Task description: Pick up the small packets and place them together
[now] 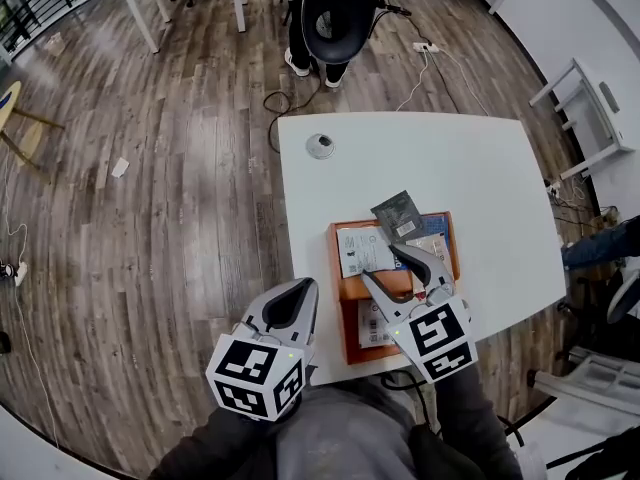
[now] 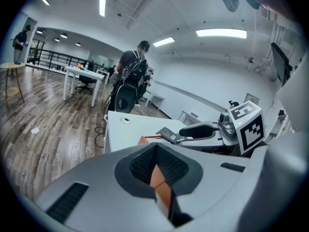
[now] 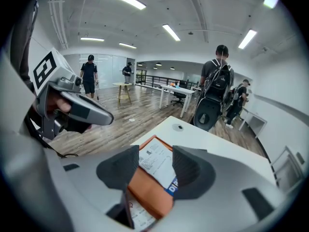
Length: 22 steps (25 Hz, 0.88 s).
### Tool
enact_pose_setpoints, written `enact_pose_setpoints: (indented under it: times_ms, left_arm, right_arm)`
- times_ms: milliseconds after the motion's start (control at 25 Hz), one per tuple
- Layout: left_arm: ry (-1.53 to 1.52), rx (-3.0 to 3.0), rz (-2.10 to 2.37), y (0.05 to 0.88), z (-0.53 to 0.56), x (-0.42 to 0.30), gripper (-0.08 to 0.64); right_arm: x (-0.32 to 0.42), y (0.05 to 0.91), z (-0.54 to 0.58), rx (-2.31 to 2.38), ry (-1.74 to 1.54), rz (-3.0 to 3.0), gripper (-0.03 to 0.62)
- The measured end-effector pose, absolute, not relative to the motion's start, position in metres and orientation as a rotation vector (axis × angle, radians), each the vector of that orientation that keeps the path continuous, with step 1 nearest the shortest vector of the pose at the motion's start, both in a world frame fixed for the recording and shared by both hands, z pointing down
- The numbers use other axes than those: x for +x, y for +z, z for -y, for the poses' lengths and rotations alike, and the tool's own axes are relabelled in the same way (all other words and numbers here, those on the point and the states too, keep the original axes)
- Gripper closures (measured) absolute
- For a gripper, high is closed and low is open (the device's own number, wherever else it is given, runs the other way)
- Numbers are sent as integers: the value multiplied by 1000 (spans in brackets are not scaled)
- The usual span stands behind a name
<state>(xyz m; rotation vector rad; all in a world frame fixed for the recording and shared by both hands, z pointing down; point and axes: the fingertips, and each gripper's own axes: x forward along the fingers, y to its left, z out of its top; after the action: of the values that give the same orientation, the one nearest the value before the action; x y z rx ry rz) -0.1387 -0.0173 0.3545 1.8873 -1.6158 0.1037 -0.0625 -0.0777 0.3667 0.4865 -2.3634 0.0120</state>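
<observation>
Left tongs (image 1: 303, 290): jaws were together on nothing, held by the near-left edge of the table (image 1: 480, 178); they were probably parked there to leave the other tool room.
Right tongs (image 1: 381, 262): jaws stood well apart and empty, low over the orange tray (image 1: 350, 290). No pad pressed on anything, which looked like either a release or an approach.
Orange tray: sat at the table's near edge, just ahead of the person. An orange band crossed it, apparently a divider, so it likely served as the gathering place for the packets.
Near compartment: held one printed packet (image 1: 372, 326), lying flat and partly under the right tongs.
Far compartment, left: a white packet (image 1: 360, 251) lay flat, in line with the gap between the open jaws but not gripped.
Far compartment, right: a further packet (image 1: 432, 240) with a blue strip was partly hidden by the tool.
Dark grey packet (image 1: 397, 215): rested tilted at the tray's far rim, overlapping the others, so it was perhaps not yet settled.
Task state: every packet seen was already in or on the tray, and none lay loose on the table.
Round grey object (image 1: 320, 146): lay alone near the table's far-left corner, well apart from the tray.
Beyond the table: a person (image 1: 335, 13) stood on the wooden floor at the far end.
</observation>
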Motion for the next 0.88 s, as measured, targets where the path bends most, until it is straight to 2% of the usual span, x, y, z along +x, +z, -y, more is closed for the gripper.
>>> enact_pose_setpoints:
  times_ms: [880]
  left_arm:
    - [234, 2098, 1328, 360, 8, -48, 563]
  right_arm:
    - [46, 381, 36, 772, 163, 2243, 388]
